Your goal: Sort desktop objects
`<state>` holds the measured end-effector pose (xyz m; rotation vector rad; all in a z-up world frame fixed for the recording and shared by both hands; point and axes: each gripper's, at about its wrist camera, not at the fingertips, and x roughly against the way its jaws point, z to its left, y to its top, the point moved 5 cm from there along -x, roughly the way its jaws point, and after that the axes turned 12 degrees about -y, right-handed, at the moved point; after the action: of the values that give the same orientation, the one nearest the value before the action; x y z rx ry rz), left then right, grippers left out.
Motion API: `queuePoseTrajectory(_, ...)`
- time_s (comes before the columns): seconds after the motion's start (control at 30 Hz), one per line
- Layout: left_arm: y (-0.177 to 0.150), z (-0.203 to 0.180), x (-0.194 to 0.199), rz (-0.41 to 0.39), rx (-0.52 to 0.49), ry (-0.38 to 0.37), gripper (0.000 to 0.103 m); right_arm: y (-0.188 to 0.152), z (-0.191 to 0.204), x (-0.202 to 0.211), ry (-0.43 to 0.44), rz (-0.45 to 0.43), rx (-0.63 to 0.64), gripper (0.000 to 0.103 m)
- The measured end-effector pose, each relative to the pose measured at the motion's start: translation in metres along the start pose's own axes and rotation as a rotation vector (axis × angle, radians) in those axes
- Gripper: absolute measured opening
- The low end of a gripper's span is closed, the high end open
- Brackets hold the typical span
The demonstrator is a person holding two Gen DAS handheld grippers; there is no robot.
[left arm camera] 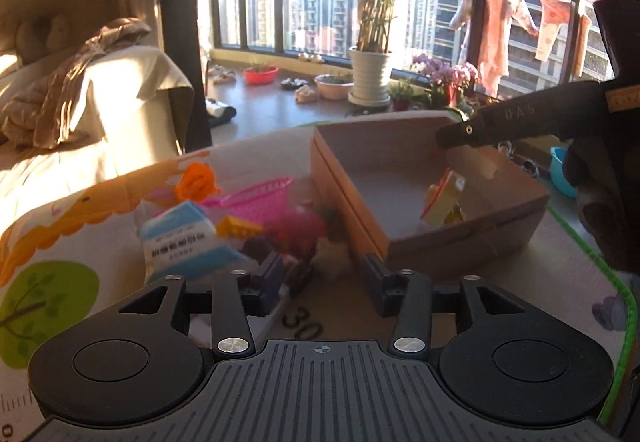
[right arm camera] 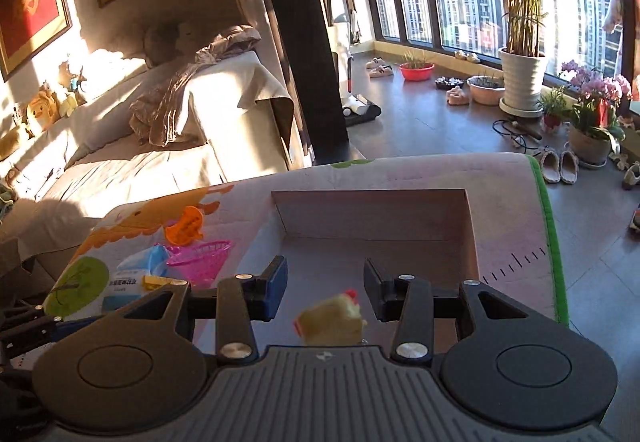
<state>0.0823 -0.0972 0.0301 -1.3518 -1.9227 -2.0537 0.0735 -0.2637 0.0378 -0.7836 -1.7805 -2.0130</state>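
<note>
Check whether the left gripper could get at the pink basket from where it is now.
Probably yes. The left gripper is open and empty, and the pink basket lies just ahead to its left, though a tissue pack and small toys crowd it.

Matt brown cardboard box (right arm camera: 376, 214); glossy pink plastic basket (right arm camera: 200, 256); tissue pack (left arm camera: 188, 238) probably plastic film.

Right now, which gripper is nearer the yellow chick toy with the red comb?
Right. The right gripper hovers directly above the yellow chick toy, inside the brown cardboard box. The left gripper is outside the box, at its near corner.
</note>
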Motion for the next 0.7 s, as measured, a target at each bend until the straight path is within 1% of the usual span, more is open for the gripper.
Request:
queuePoseTrajectory(0.03,-0.010,-0.002,0.002,0.015,-0.008,-0.008,0.055,-0.003,0.000,0.002,-0.021,-0.016,0.017,0.043)
queuePoseTrajectory(0.07,-0.020,-0.005,0.002,0.030,-0.023,-0.017,0.056,-0.005,-0.001,0.006,-0.068,-0.047,0.042,0.045)
queuePoseTrajectory(0.1,-0.032,-0.011,0.001,0.050,-0.047,-0.029,0.057,-0.007,-0.003,0.010,-0.132,-0.086,0.076,0.050)
queuePoseTrajectory(0.13,-0.042,-0.016,-0.001,0.067,-0.065,-0.036,0.058,-0.007,-0.008,0.011,-0.204,-0.129,0.110,0.053)
queuePoseTrajectory(0.17,-0.048,-0.021,-0.001,0.059,-0.095,-0.037,0.059,-0.008,-0.012,0.011,-0.265,-0.156,0.130,0.057)
queuePoseTrajectory(0.2,-0.053,-0.029,-0.003,0.060,-0.131,-0.028,0.063,-0.011,-0.017,0.006,-0.305,-0.151,0.139,0.059)
queuePoseTrajectory(0.23,-0.054,-0.033,-0.005,0.052,-0.159,-0.017,0.065,-0.014,-0.021,-0.001,-0.322,-0.123,0.138,0.059)
queuePoseTrajectory(0.27,-0.055,-0.036,-0.007,0.051,-0.169,-0.025,0.065,-0.017,-0.026,-0.009,-0.332,-0.088,0.125,0.059)
queuePoseTrajectory(0.33,-0.054,-0.038,-0.009,0.051,-0.167,-0.057,0.065,-0.024,-0.030,-0.026,-0.340,-0.031,0.116,0.059)
queuePoseTrajectory(0.37,-0.054,-0.037,-0.010,0.056,-0.165,-0.069,0.065,-0.026,-0.029,-0.033,-0.322,-0.011,0.117,0.059)
queuePoseTrajectory(0.4,-0.056,-0.038,-0.010,0.057,-0.166,-0.074,0.065,-0.028,-0.026,-0.037,-0.294,0.006,0.120,0.064)
queuePoseTrajectory(0.47,-0.058,-0.036,-0.006,0.056,-0.162,-0.083,0.065,-0.030,-0.013,-0.041,-0.306,-0.005,0.154,0.066)
queuePoseTrajectory(0.5,-0.060,-0.035,-0.003,0.055,-0.152,-0.087,0.066,-0.030,-0.008,-0.043,-0.296,-0.006,0.167,0.066)
queuePoseTrajectory(0.57,-0.062,-0.032,0.006,0.048,-0.128,-0.087,0.073,-0.027,0.008,-0.044,-0.241,-0.005,0.181,0.066)
queuePoseTrajectory(0.63,-0.065,-0.025,0.016,0.037,-0.106,-0.075,0.081,-0.028,0.025,-0.044,-0.212,-0.011,0.217,0.066)
queuePoseTrajectory(0.7,-0.069,-0.018,0.026,0.030,-0.083,-0.056,0.085,-0.031,0.042,-0.043,-0.190,-0.021,0.259,0.066)
